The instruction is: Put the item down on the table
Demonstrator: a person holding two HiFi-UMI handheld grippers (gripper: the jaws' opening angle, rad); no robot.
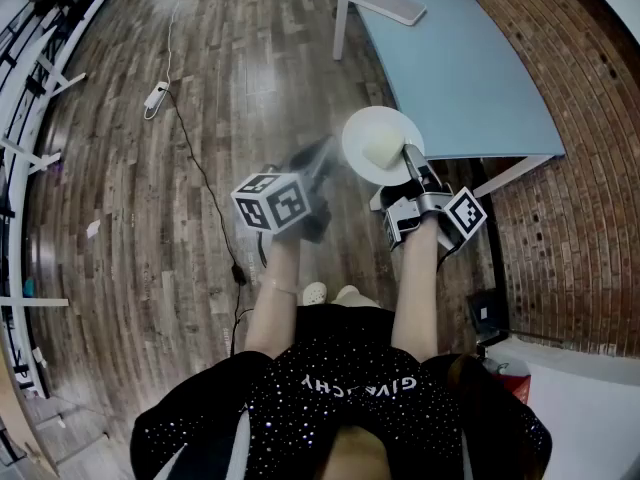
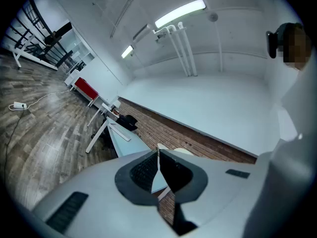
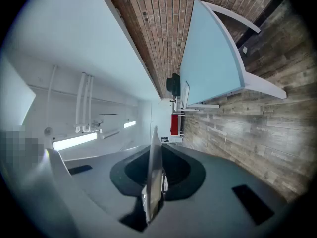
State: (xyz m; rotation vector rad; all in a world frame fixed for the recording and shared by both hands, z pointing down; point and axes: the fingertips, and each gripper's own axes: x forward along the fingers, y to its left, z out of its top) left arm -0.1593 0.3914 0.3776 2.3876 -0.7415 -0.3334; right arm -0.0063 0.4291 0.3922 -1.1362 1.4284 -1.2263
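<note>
Right gripper (image 1: 407, 156) is clamped shut on a single white plate (image 1: 376, 131), its jaws gripping the rim at the plate's lower right; in the right gripper view (image 3: 154, 132) the plate (image 3: 153, 178) shows edge-on as a thin blade pinched between the two dark pads. Left gripper (image 1: 321, 152) is blurred in the head view, but its own view shows the jaws (image 2: 158, 150) closed tip to tip with nothing between them. The plate hangs in the air, lapping the near corner of the one pale blue table (image 1: 470, 78) at upper right, not resting on it. A cream patch on the plate may be glare or something lying there; I cannot tell

One flat pale slab (image 1: 388, 2) lies at the far end of the tabletop. Grey-brown wood planks make the floor (image 1: 150, 218), a red brick wall (image 1: 580, 118) curves down the right edge, and one white power strip (image 1: 155, 95) sits at upper left with a black cable (image 1: 200, 178) trailing from it. Two ceiling strip lights (image 2: 181, 13) glow in the left gripper view. Across the person's dark speckled top (image 1: 358, 386), seen upside down at the bottom, the print reads GIVENCHY
</note>
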